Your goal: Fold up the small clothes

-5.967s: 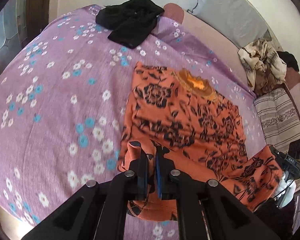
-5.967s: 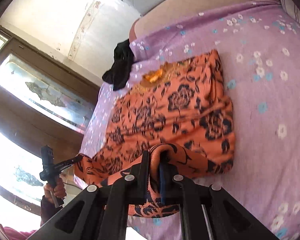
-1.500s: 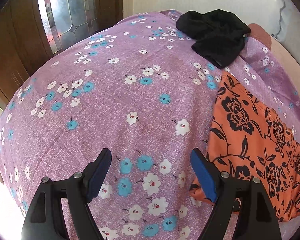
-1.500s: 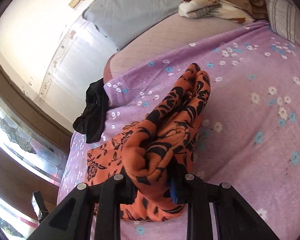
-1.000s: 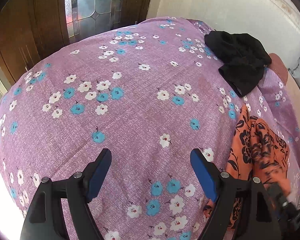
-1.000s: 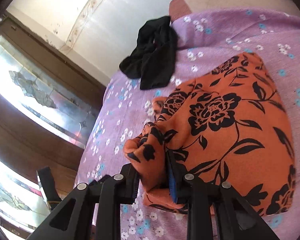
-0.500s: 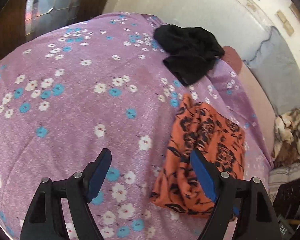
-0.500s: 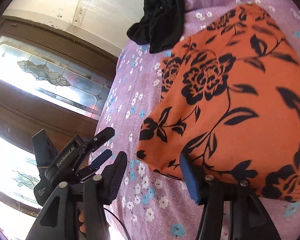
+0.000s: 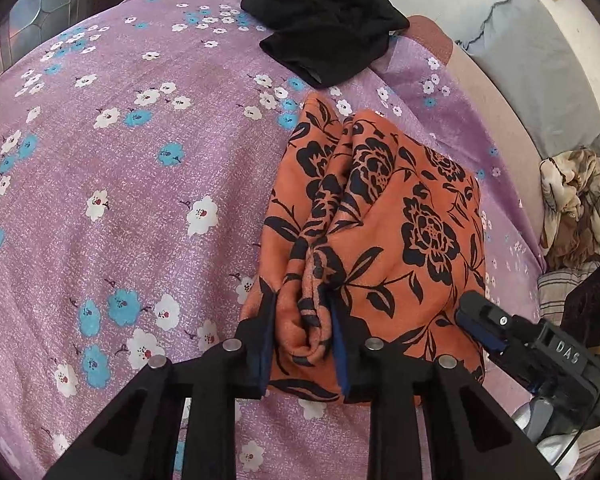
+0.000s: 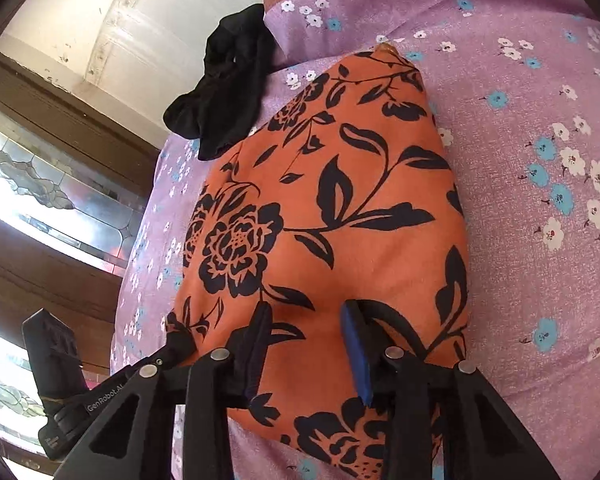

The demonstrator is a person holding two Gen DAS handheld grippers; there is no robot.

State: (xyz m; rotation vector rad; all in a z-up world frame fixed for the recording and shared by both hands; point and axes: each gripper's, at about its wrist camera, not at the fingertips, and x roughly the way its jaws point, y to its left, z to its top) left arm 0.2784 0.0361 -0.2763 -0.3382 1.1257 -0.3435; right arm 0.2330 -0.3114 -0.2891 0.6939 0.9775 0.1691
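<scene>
On the bed [image 9: 112, 208], an orange top [image 9: 384, 232] lies folded near a black garment [image 9: 328, 48]. Left tongs [image 9: 302, 344] pinch a bunched fold at the top's near left edge. Right tongs [image 10: 306, 344] rest spread apart upon the top [image 10: 320, 216], grasping nothing; the black garment [image 10: 224, 96] lies beyond.

Left gripper [image 9: 304, 332] clamped on bunched near edge of orange floral garment [image 9: 384, 236], fabric pinched between both fingers. Garment folded, resting on purple flowered bedsheet [image 9: 140, 184]. Right gripper [image 9: 496, 330] beside, at garment's right edge. Black garment [image 9: 328, 44] far ahead, apart. Crumpled beige cloth [image 9: 576, 204] far right.
</scene>
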